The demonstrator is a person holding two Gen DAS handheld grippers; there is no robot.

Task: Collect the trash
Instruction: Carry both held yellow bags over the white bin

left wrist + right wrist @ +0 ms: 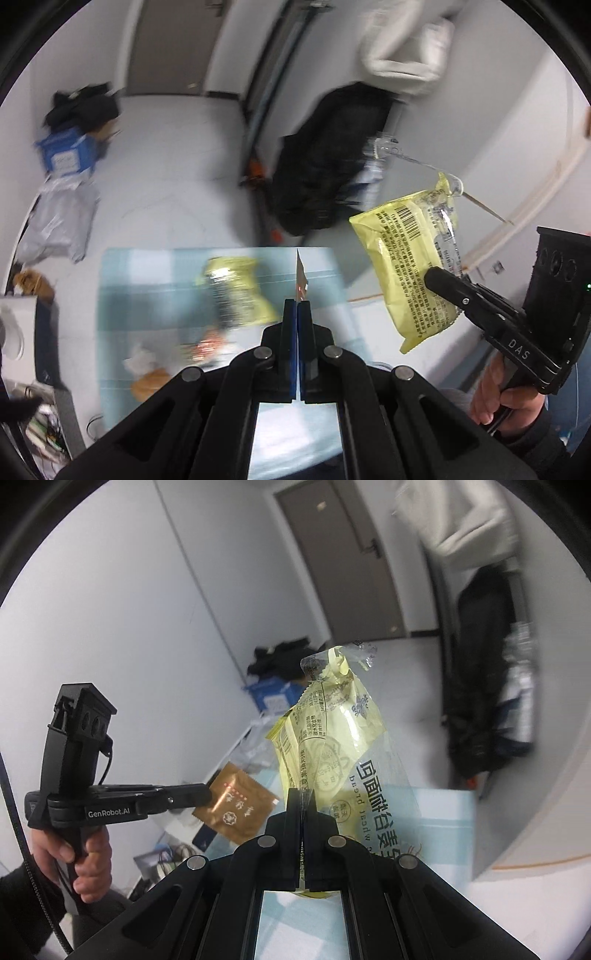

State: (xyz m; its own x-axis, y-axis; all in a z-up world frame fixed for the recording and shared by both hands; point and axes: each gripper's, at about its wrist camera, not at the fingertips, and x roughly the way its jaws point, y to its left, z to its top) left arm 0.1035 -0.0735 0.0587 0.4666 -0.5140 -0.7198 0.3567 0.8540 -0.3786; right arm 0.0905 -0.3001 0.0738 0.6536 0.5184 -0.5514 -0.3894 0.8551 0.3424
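Observation:
My left gripper (297, 306) is shut on a thin brown sachet (301, 275), seen edge-on here; in the right wrist view the left gripper (207, 794) holds the flat brown sachet (236, 805) in the air. My right gripper (302, 797) is shut on a yellow and clear bread wrapper (325, 734); in the left wrist view the right gripper (436, 280) holds the wrapper (406, 258) up at the right. Another yellow wrapper (236, 291), crumpled tissue (140, 360) and an orange scrap (151, 382) lie on the light blue table (147, 280).
A black bag (328, 162) leans on the wall beyond the table. A blue box (64, 155), dark clothes (83, 107) and grey plastic bags (59, 225) sit on the floor at left. A grey door (340, 557) is at the back.

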